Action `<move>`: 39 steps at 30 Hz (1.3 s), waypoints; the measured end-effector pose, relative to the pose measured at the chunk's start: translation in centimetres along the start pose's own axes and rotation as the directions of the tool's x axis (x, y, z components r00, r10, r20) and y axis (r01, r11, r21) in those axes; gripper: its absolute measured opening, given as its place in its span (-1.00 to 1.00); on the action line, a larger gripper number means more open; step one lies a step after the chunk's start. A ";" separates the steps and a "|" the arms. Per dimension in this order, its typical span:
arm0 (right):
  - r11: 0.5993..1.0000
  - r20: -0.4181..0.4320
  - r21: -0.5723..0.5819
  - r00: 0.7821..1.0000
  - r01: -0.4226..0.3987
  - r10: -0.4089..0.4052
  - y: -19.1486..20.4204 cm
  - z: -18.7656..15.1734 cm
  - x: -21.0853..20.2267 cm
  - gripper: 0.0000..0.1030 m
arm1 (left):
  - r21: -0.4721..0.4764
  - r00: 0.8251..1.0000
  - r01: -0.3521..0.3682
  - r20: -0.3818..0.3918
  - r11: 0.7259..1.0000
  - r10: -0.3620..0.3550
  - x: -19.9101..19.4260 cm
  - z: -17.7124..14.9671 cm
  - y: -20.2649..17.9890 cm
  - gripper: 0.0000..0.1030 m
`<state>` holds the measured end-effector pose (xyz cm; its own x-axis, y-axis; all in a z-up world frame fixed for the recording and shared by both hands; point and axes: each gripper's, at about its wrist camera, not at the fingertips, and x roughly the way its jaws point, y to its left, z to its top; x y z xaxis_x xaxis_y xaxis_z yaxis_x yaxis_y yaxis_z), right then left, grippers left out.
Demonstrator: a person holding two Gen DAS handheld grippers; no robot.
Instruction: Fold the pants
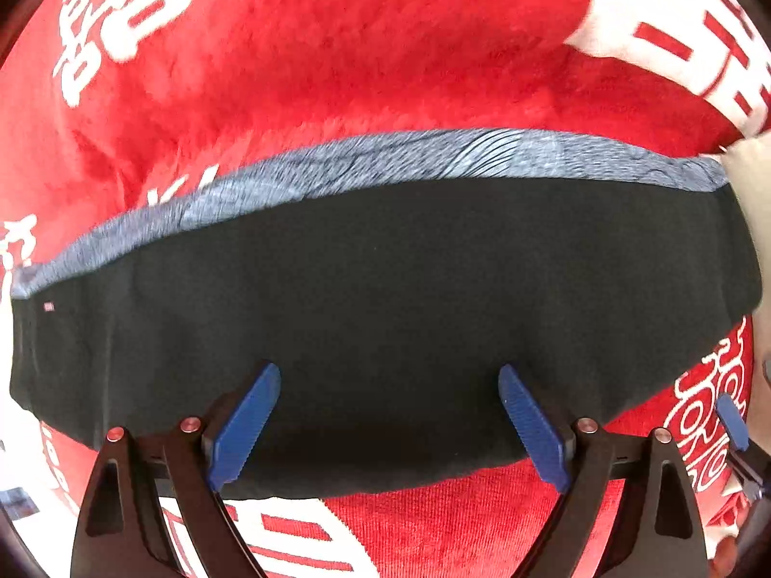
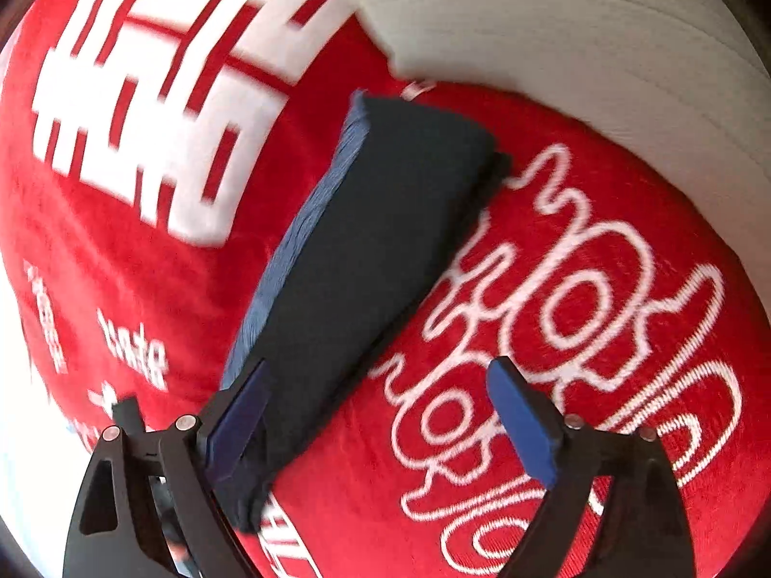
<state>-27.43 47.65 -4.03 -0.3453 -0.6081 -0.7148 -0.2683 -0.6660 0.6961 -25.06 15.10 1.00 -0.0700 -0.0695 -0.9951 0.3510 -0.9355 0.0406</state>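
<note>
left wrist: close, looking down | right wrist: close, oblique | shared: pants (image 1: 385,313) (image 2: 366,250), red blanket (image 1: 337,58) (image 2: 144,265)

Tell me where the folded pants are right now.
The pants lie folded on the red blanket, spanning the left wrist view just beyond the open left gripper, their end by the right gripper.

The white lettering on the red blanket (image 1: 337,48) runs off the edges of both wrist views and stays unreadable; in the right wrist view it is smeared by blur. The grey waistband (image 1: 385,159) of the pants (image 1: 385,289) is streaked with blur. The near end of the pants (image 2: 366,241) is hidden behind the right gripper (image 2: 380,419).
</note>
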 end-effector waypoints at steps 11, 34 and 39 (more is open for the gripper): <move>0.985 0.089 0.063 0.984 -0.160 0.155 -0.1 2.4 2.3 0.56 | 0.046 1.000 0.011 0.010 0.999 -0.012 -0.3 1.6 -2.6 0.81; 0.976 -0.043 0.100 0.980 -0.192 0.197 1.5 5.3 5.6 -0.73 | 0.047 0.997 -0.025 0.068 0.999 0.022 -2.1 5.0 -4.9 0.35; 0.979 -0.086 0.049 0.976 -0.196 0.200 1.6 5.4 4.9 -0.77 | 0.053 0.998 -0.006 0.068 0.999 0.003 -1.0 5.3 -5.6 -0.21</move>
<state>-34.41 45.91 -6.05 -0.3129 -0.7639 -0.5643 -0.2395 -0.5115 0.8252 -31.88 18.56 2.21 -0.1323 -0.0953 -0.9866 0.3017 -0.9520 0.0515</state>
